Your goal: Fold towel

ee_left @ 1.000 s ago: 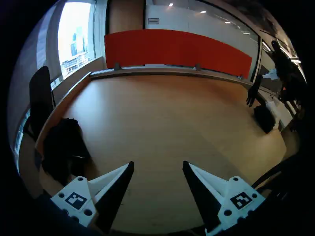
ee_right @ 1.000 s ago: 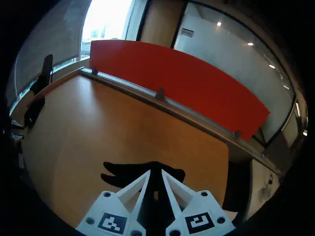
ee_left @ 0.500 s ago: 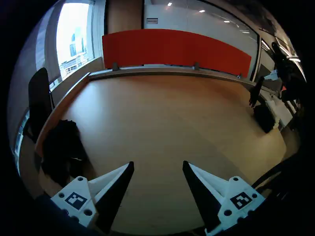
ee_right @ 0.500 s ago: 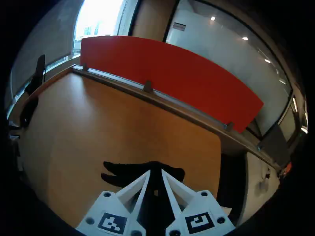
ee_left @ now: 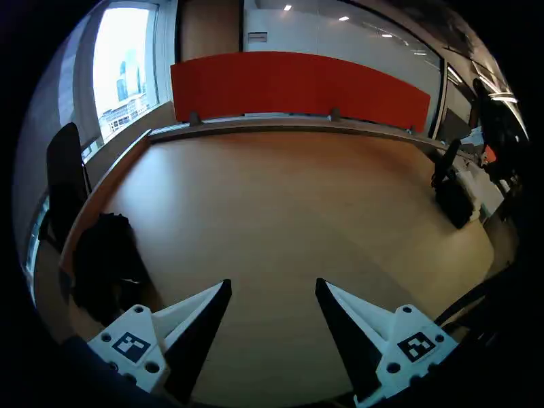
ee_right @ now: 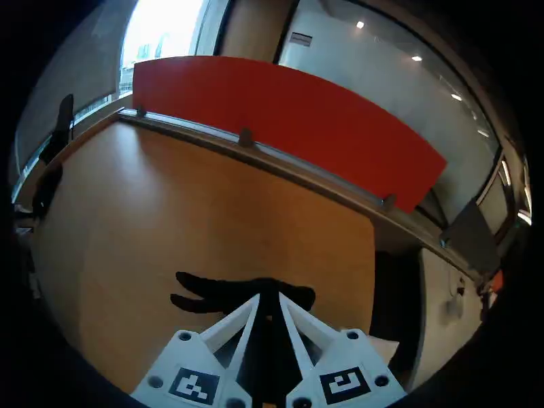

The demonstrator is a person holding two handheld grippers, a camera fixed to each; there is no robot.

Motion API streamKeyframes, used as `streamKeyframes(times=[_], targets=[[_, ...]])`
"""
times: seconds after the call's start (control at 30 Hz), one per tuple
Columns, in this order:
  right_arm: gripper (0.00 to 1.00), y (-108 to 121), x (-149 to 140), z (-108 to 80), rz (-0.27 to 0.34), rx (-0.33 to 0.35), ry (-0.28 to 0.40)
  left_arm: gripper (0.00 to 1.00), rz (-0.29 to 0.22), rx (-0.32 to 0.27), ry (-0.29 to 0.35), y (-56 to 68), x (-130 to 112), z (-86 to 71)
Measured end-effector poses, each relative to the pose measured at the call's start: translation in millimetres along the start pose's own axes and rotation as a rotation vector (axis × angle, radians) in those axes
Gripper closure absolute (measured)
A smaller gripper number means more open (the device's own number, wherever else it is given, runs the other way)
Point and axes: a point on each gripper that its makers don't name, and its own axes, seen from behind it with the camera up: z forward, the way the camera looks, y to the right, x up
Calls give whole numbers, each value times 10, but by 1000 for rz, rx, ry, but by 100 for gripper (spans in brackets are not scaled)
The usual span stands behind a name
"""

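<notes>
left gripper (ee_left: pixel 272 282): fingers spread wide, bare table between them, holding nothing.
right gripper (ee_right: pixel 269 299): fingers drawn almost together, both pressing on a towel.
towel (ee_right: pixel 204 294): black cloth pinched at the right gripper's fingertips. it spreads sideways just beyond the tips, further to the left in the right gripper view. i cannot tell whether it lies on the table or hangs above it.
table (ee_left: pixel 272 183): large light wooden top beneath both grippers.
divider (ee_left: pixel 299 78): long red panel standing upright along the table's far edge.
dark heap (ee_left: pixel 105 255): black and shapeless, at the table's left edge in the left gripper view, well apart from the left gripper. too dim to name.
chair (ee_left: pixel 64 163): dark back, just beyond that left edge.
window (ee_left: pixel 122 75): bright, behind the chair, with city buildings outside.
</notes>
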Motion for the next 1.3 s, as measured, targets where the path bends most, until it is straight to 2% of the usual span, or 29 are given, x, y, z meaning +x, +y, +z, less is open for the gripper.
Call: streamKeyframes(times=[0.4, 0.67, 0.87, 1.3], targets=[[96, 88, -689, -246, 49, -36, -62, 9, 8, -14, -1, 23, -11, -18], [96, 124, -1070, -341, 86, -62, -101, 8, 20, -18, -4, 27, -26, -26], [95, 141, -1318, -347, 98, -79, -142, 9, 25, -17, -6, 24, -32, -31], [96, 193, -1851, -262, 166, -113, -234, 9, 31, -4, -14, -1, -74, -64]])
